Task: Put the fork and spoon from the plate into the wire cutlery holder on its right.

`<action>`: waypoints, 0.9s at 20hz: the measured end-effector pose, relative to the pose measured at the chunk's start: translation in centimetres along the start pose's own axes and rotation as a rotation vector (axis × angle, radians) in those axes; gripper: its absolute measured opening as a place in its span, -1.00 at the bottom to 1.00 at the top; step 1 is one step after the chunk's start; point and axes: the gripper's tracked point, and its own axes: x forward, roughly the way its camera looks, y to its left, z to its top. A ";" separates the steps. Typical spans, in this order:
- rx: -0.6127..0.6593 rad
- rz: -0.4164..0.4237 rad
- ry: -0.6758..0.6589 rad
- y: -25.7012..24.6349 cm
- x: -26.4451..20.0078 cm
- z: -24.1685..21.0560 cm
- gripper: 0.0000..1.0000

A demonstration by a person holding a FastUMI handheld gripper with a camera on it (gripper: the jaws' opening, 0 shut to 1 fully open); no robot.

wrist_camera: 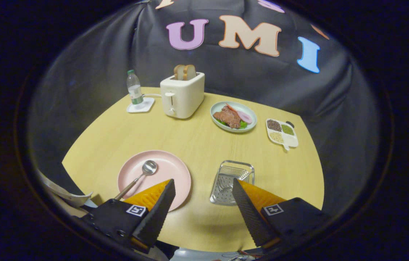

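A: In the gripper view, how do the jaws of the gripper stand?

B: Wide apart, with nothing between them, hanging over the near edge of the pale wooden counter.

A: And the spoon?

B: It is shiny metal, lying on the round pink plate just ahead of the left finger, its bowl toward the plate's middle and its handle slanting back over the near-left rim. I can't make out a fork.

A: The wire cutlery holder?

B: A silvery wire basket to the right of the plate, just ahead of the right finger, whose tip overlaps its near-right corner.

A: Farther back?

B: A white toaster with bread slices, a water bottle to its left, a plate of food and a divided dish of grains far right.
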 end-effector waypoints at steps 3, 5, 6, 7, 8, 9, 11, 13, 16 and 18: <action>0.035 -0.040 -0.078 2.7 -0.7 0.0 1.00; 0.059 -0.053 -0.104 4.5 -0.5 -0.4 1.00; 0.075 -0.049 -0.105 5.9 -0.2 -0.8 1.00; 0.086 -0.040 -0.100 7.0 0.2 -1.3 1.00; 0.093 -0.031 -0.089 8.2 0.6 -2.0 1.00; 0.094 -0.024 -0.076 9.0 1.0 -2.7 1.00; 0.091 -0.022 -0.057 10.5 1.8 -3.8 1.00; 0.093 -0.016 -0.042 12.0 2.7 -4.7 1.00; 0.103 0.002 -0.016 14.2 3.9 -5.7 1.00; 0.106 0.013 -0.002 15.4 4.7 -6.4 1.00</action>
